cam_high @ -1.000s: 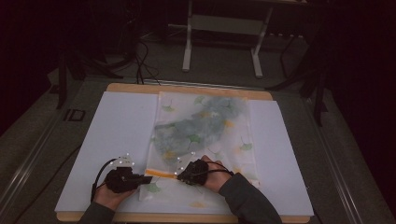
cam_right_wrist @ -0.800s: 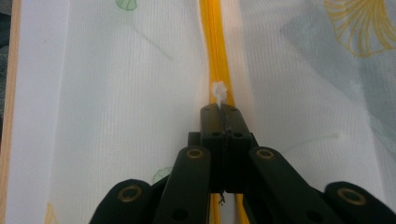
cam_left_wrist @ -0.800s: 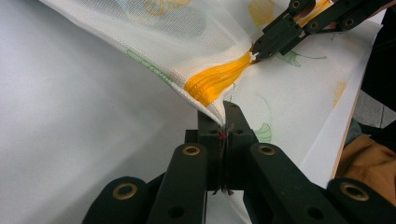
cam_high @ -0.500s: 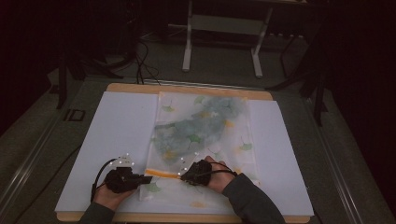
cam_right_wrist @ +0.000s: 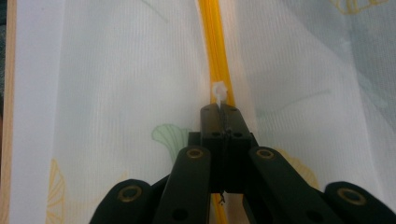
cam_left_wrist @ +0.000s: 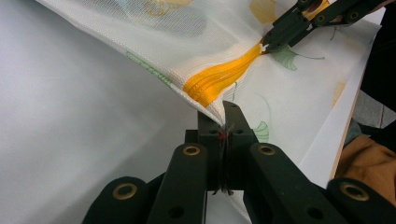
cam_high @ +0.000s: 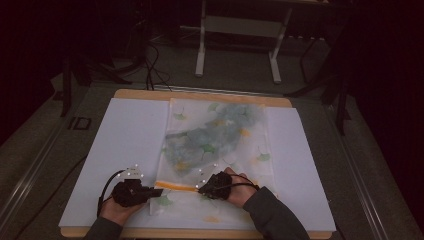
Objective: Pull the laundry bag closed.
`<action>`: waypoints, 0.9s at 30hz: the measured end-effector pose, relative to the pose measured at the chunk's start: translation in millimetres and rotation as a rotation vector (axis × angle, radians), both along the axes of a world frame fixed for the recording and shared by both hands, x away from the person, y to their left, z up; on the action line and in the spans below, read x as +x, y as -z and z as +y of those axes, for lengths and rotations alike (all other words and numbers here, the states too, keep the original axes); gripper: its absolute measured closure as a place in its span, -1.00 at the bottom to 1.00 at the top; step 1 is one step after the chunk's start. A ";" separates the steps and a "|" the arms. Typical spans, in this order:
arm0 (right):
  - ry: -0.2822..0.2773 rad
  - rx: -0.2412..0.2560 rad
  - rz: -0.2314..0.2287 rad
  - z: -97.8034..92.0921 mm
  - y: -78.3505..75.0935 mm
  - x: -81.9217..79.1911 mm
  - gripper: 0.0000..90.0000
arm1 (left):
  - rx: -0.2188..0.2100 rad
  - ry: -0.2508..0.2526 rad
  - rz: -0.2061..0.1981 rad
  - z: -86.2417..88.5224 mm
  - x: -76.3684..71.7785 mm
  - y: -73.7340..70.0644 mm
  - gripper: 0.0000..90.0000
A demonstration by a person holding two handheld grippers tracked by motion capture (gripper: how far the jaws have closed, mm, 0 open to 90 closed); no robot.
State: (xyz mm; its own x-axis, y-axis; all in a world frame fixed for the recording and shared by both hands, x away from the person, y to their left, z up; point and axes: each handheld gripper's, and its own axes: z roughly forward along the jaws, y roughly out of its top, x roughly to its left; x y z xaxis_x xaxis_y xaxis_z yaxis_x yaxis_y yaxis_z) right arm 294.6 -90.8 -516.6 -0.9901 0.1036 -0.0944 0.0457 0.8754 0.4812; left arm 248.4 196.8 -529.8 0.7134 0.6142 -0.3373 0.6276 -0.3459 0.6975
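Mesh bag (cam_high: 217,145): one, white netting printed with ginkgo leaves, lying flat on the white sheet (cam_high: 125,135) in the middle of the table; something grey-green shows through it, what it is I cannot tell.
Zipper (cam_high: 176,186): one orange strip across the bag's near end.
Left gripper (cam_high: 152,192): at the bag's near left corner; its own view shows the jaws pinched on the bag's edge (cam_left_wrist: 223,122) just at the end of the orange zipper (cam_left_wrist: 219,77), the corner lifted off the sheet.
Right gripper (cam_high: 202,187): right of the left one along the zipper; its own view shows the jaws closed on the small white zipper pull (cam_right_wrist: 219,95), with the orange teeth (cam_right_wrist: 212,37) running straight ahead.
Seen from the left gripper view: the right gripper (cam_left_wrist: 271,44) tip sits at the far end of the zipper's visible stretch.
High view adds: two hands, one dark sleeve (cam_high: 275,215), a cable loop by each gripper.
Surface: white sheet over a wooden board (cam_high: 200,95), edges showing near and far of the bag.
Room: dark, grey floor, one white metal stand (cam_high: 240,42) beyond the board, black cables on the floor.
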 end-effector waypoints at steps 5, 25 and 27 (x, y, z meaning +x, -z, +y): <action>0.011 0.005 -0.001 -6.0 0.4 -0.4 1.00 | 0.000 -0.001 -0.001 0.0 -0.3 -0.2 0.97; 0.038 -0.011 -0.003 -25.3 -0.7 -1.7 1.00 | -0.002 0.001 -0.002 0.4 -0.6 -0.3 0.96; 0.040 -0.012 -0.003 -26.5 -0.9 -1.7 1.00 | -0.002 0.001 -0.002 0.3 -0.6 -0.3 0.96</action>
State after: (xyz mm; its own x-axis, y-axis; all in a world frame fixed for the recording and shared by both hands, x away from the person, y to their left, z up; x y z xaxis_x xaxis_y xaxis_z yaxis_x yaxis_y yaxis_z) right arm 292.9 -117.3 -515.7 -0.9850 0.1416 -0.0987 0.0790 0.8784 0.4713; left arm 247.8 197.1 -529.5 0.7144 0.6132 -0.3370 0.6260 -0.3449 0.6994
